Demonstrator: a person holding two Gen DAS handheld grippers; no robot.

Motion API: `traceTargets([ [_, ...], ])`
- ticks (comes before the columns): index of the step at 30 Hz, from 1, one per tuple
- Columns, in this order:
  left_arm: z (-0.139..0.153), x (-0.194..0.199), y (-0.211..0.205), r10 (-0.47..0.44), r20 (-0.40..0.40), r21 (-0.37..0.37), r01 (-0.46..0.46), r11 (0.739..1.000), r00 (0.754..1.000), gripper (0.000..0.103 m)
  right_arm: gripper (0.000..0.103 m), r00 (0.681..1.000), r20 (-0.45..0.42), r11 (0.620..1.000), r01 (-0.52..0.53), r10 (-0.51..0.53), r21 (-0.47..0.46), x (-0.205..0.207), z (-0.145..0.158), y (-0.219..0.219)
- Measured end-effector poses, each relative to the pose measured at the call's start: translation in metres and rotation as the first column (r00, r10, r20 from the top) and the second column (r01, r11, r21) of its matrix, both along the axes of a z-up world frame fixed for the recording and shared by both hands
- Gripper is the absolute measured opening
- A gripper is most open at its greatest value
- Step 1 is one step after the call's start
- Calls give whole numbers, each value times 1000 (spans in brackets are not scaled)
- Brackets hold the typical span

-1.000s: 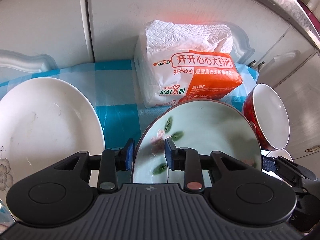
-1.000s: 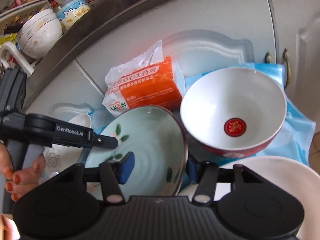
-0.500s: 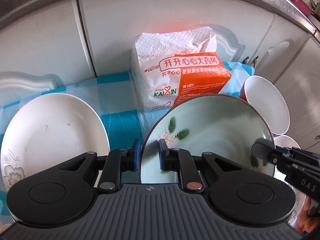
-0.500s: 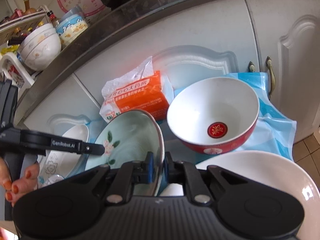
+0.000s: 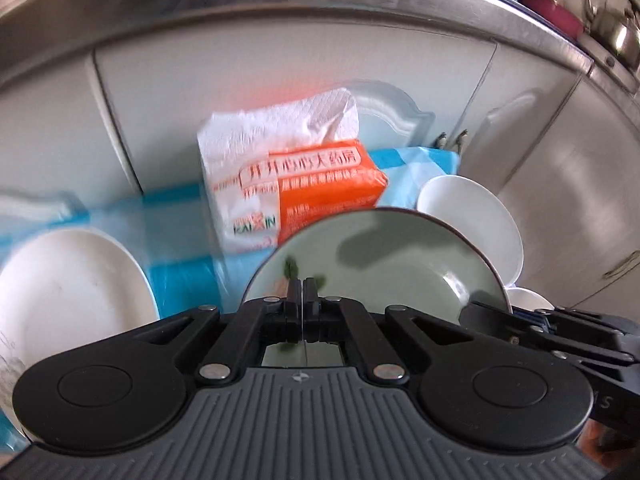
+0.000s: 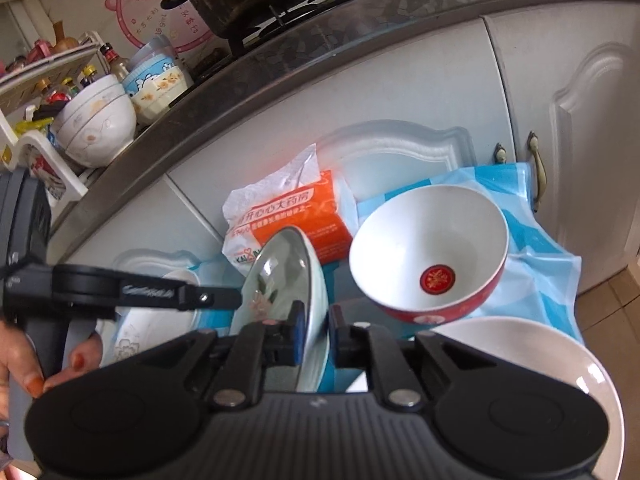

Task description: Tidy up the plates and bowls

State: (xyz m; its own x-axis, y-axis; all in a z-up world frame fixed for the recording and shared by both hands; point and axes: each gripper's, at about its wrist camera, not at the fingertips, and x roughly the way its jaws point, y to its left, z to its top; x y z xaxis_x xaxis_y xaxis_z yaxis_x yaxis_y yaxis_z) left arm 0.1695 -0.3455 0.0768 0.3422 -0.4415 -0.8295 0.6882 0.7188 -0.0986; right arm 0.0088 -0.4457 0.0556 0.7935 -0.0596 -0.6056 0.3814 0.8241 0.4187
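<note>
A pale green plate with a flower pattern [image 6: 280, 280] is tipped up on edge above the blue cloth. My right gripper [image 6: 317, 334] is shut on its near right rim, one pad on each face. That gripper shows in the left wrist view as a dark arm [image 5: 476, 312] at the green plate's [image 5: 384, 256] right edge. My left gripper [image 5: 303, 292] hangs over the plate's left part. Its jaws are closing and the pads meet, with no rim showing between them. From the right wrist view its tip [image 6: 236, 300] reaches the plate's left rim.
A red bowl with a white inside [image 6: 428, 248] stands right of the plate, and an orange tissue pack [image 5: 288, 184] leans on the cabinet doors behind. White plates lie at the left [image 5: 68, 292] and near right [image 6: 540, 360]. A counter edge [image 6: 280, 56] with bowls overhangs.
The right gripper shut on the plate's right rim. The left gripper's jaws, first astride the left rim, closed until they met. Both hands rose and the plate tipped up.
</note>
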Motion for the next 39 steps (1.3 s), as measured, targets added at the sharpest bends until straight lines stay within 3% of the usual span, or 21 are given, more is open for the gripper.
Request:
traceTargets([
  [2, 0, 3, 3, -4, -29, -12, 3, 1000, 1000, 1, 6, 1000, -3, 1000, 10, -10, 25, -3, -4, -6],
  [6, -11, 15, 18, 43, 0, 62, -43, 997, 999, 6, 7, 999, -22, 998, 28, -27, 52, -9, -11, -10],
  [8, -18, 22, 24, 61, -17, 81, -59, 995, 998, 19, 7, 999, -28, 997, 38, -37, 61, -12, -15, -12],
  [12, -31, 31, 23, 44, -76, 95, -37, 995, 996, 31, 7, 999, -25, 998, 34, -32, 57, -12, -17, -13],
  [14, -38, 37, 22, 48, -126, 91, -37, 995, 991, 46, 7, 999, -27, 999, 26, -25, 46, -11, -17, -12],
  [16, -41, 40, 22, 44, -141, 84, -32, 996, 989, 55, 7, 999, -29, 999, 16, -15, 41, -10, -17, -12],
  [19, -47, 42, 17, 23, -157, 78, -11, 997, 987, 55, 8, 1000, -28, 999, 5, -4, 50, -10, -16, -14],
  [21, -48, 43, 13, 7, -167, 73, 6, 997, 986, 51, 10, 1000, -28, 999, -4, 5, 47, -8, -14, -14],
  [23, -48, 42, 8, -14, -174, 61, 25, 998, 985, 39, 12, 1000, -27, 999, -10, 11, 36, -8, -11, -13],
  [28, -50, 48, 6, -13, -203, 40, 22, 999, 979, 40, 17, 998, -55, 1000, -3, 3, -1, -8, -7, -11],
  [32, -47, 53, 17, 27, -243, 15, -24, 1000, 970, 44, 19, 997, -83, 999, -4, 8, 43, -8, -12, -13],
  [39, -45, 60, 30, 84, -263, 2, -86, 996, 961, 49, 14, 997, -77, 999, -29, 30, 14, -3, -23, -7],
])
